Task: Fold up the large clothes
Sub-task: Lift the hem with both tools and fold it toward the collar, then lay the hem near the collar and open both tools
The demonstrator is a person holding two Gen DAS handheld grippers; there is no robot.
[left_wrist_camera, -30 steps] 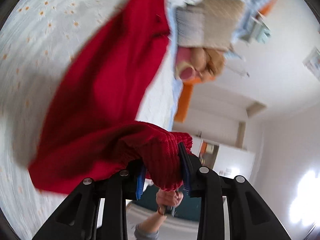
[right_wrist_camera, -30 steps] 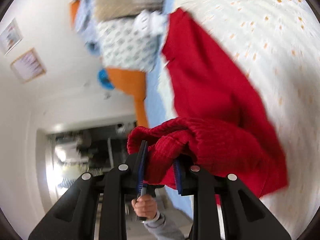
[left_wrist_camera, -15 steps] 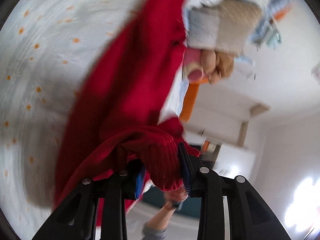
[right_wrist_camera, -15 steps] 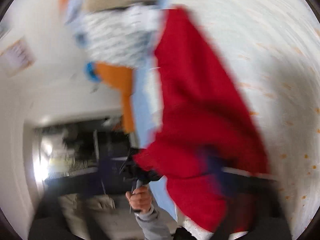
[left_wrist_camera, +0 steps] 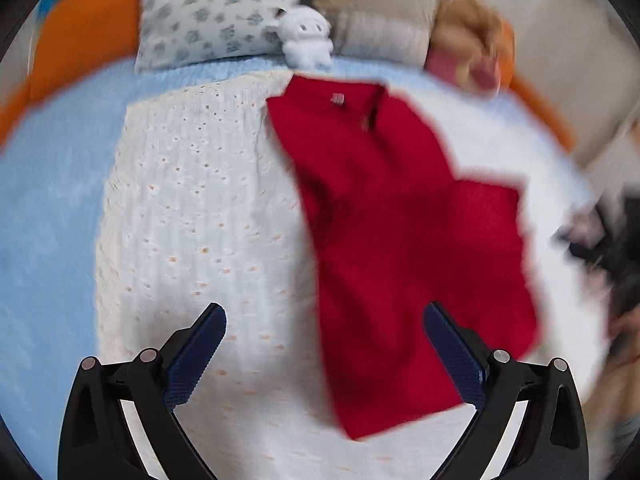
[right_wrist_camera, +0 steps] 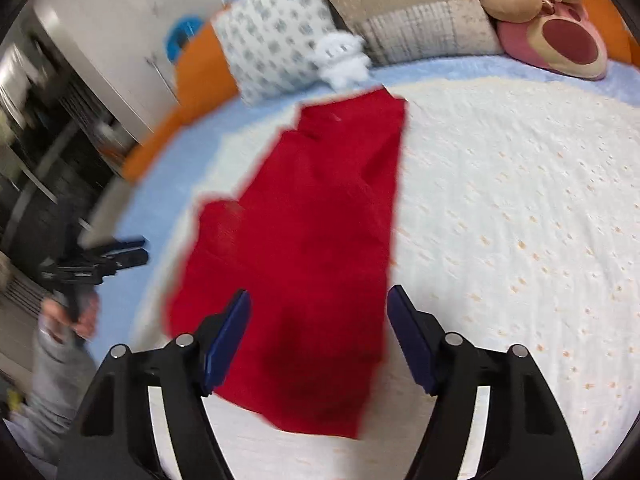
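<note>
A red knit garment [left_wrist_camera: 392, 248] lies flat on the white eyelet bedspread [left_wrist_camera: 192, 220], folded into a long strip with its collar toward the pillows. My left gripper [left_wrist_camera: 324, 314] hovers above its near end; its jaws are opening wide and no cloth is between the pads. In the right wrist view the same garment [right_wrist_camera: 312, 240] runs away from my right gripper [right_wrist_camera: 319, 295], whose jaws are closing with nothing pinched; the cloth lies on the bed below them. The left gripper [right_wrist_camera: 138, 252] also shows at the left edge there, held by a hand [right_wrist_camera: 76, 316] in a grey sleeve.
At the head of the bed stand a patterned pillow [left_wrist_camera: 224, 8], a beige pillow [left_wrist_camera: 376, 12], a small white plush toy [left_wrist_camera: 306, 38] and a brown and pink plush [right_wrist_camera: 552, 20]. A light blue blanket [left_wrist_camera: 48, 200] and orange bed frame [left_wrist_camera: 84, 36] border the spread. Dark shelving [right_wrist_camera: 44, 128] is at left.
Both grippers have let go of the bunched red cloth and their jaws stand apart. The garment now lies flat on the bed. Both views have rolled upright and pulled back.
</note>
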